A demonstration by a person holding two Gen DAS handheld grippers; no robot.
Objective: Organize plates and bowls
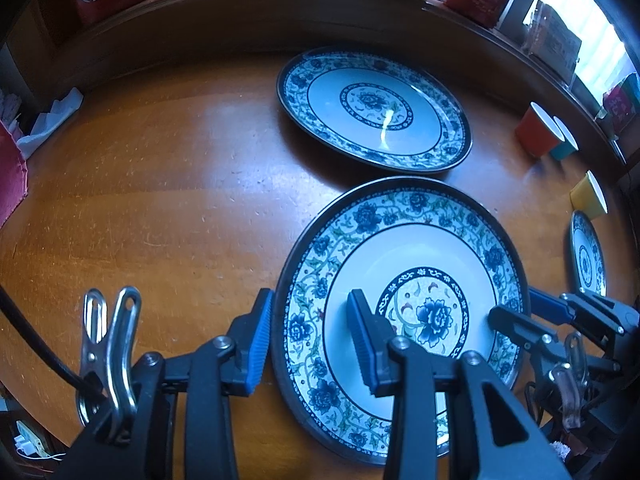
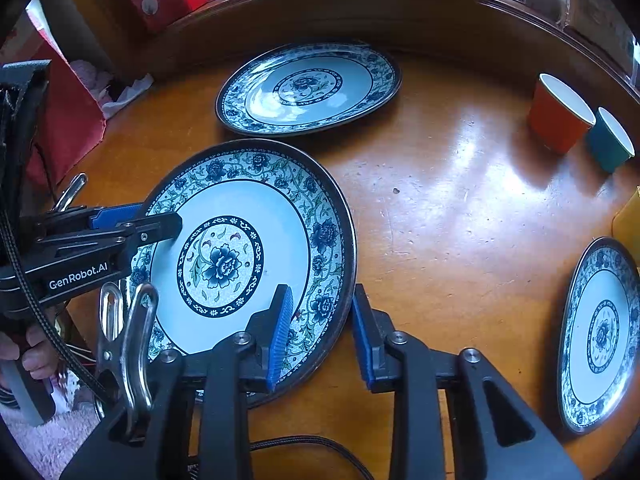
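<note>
Both tools straddle the near plate point(image 1: 400, 320) rim, agape — left tool point(image 1: 312, 340), right tool point(image 2: 320, 336); next, clamp and lift onto far plate point(image 2: 308, 88)

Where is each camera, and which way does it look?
Left wrist: sits on the left gripper, looking forward over its blue fingers, which straddle the near plate's left rim; the right gripper shows at the right.
Right wrist: sits on the right gripper, fingers astride that plate's right rim; the left gripper and the person's hand show at the left.
Shared: near plate, far plate, small plate, orange cup.
</note>
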